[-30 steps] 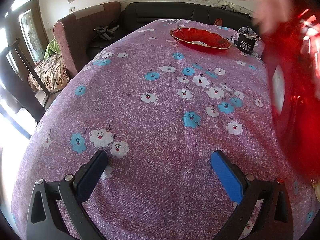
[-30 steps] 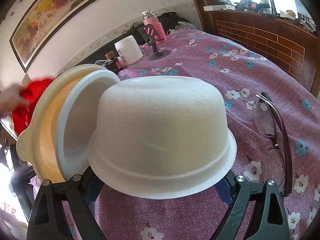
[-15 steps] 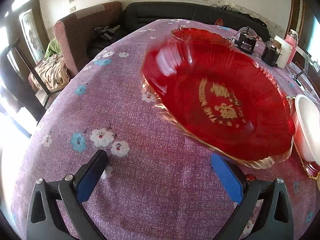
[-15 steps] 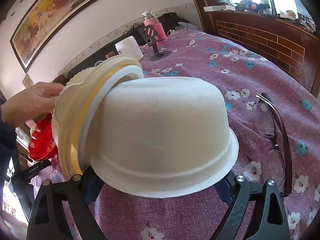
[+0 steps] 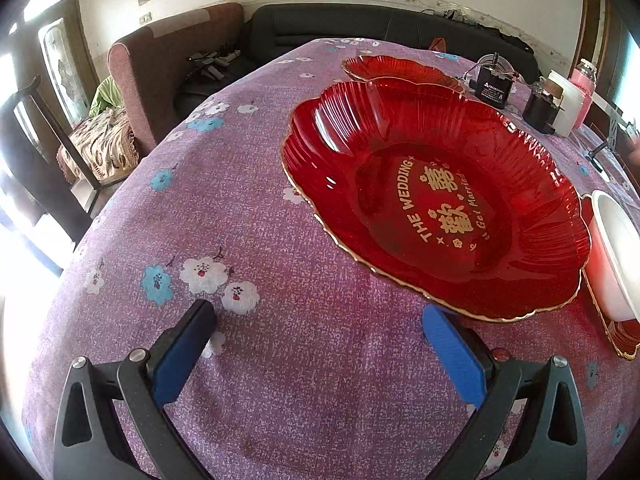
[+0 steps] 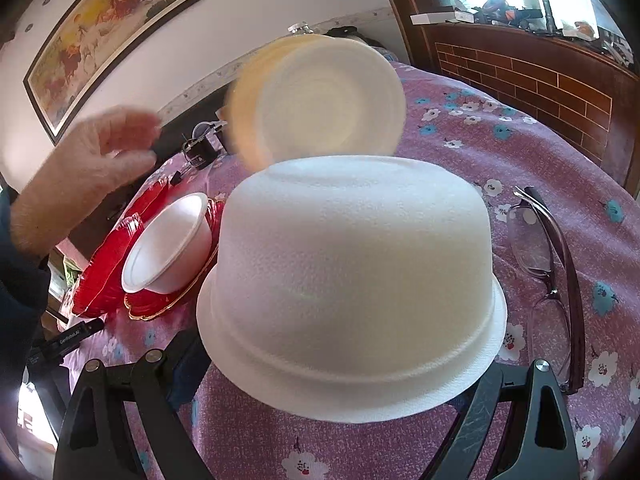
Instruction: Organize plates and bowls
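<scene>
1. Here, on the floral purple tablecloth (image 5: pixel 280 360), the left gripper (image 5: pixel 320 344) hovers low with its blue-padded fingers (image 5: pixel 184 354) spread wide apart and nothing between them.
2. Just ahead of its right-hand finger lies a large red plate (image 5: pixel 436 200) with a scalloped gold rim; gold lettering in its well reads "THE WEDDING" and "Get Married", around Chinese characters.
3. A second red dish (image 5: pixel 400 70) sits behind it, farther up the table.
4. Beyond that stands a small black box (image 5: pixel 494 88) with a white label too small to read, and beside it a pink bottle (image 5: pixel 582 92).
5. The right gripper (image 6: pixel 344 364) has a white foam bowl (image 6: pixel 352 280) upside down between its fingers; the rim hides the fingertips, so I cannot tell whether they press on it.
6. Above that bowl a stack of pale bowls (image 6: pixel 320 100), blurred, stands tilted on edge with the hollow facing the camera.
7. To the left a bare hand (image 6: pixel 92 172) is raised, fingers open.
8. Below it a small white bowl (image 6: pixel 168 244) leans inside a red gold-edged dish (image 6: pixel 160 304).
9. A black device (image 6: pixel 70 338) nearby carries white lettering I cannot read with certainty.
10. Folded spectacles (image 6: pixel 548 280) lie to the right of the upturned bowl.
</scene>
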Available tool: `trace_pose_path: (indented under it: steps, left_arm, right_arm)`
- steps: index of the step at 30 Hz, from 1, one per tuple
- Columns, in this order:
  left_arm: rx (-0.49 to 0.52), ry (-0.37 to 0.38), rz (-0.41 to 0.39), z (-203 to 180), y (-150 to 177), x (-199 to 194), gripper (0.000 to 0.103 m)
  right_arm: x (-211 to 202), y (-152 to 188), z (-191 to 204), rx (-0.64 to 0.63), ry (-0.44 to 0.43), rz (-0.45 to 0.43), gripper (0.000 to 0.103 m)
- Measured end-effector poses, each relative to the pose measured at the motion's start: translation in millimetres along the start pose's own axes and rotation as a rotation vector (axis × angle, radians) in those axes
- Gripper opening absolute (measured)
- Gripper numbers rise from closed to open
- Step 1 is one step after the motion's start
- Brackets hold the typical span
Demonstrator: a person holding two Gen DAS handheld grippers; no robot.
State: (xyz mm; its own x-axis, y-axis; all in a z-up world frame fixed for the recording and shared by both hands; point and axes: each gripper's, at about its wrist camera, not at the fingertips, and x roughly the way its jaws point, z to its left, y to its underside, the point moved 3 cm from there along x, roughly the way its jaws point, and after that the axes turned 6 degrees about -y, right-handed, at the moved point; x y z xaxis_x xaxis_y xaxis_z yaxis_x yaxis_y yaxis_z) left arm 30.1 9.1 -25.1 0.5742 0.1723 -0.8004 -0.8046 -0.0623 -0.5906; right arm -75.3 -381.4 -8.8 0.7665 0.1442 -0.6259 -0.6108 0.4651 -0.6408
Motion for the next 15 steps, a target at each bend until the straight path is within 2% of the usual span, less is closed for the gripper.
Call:
trace_pose_path:
  steps: [15]
  left_arm:
    - [-0.001, 0.0, 0.0, 0.2, -0.5, -0.1, 0.103]
  right_arm:
    - [0.6, 1.6, 1.7, 0.001, 0.001, 0.0, 0.094]
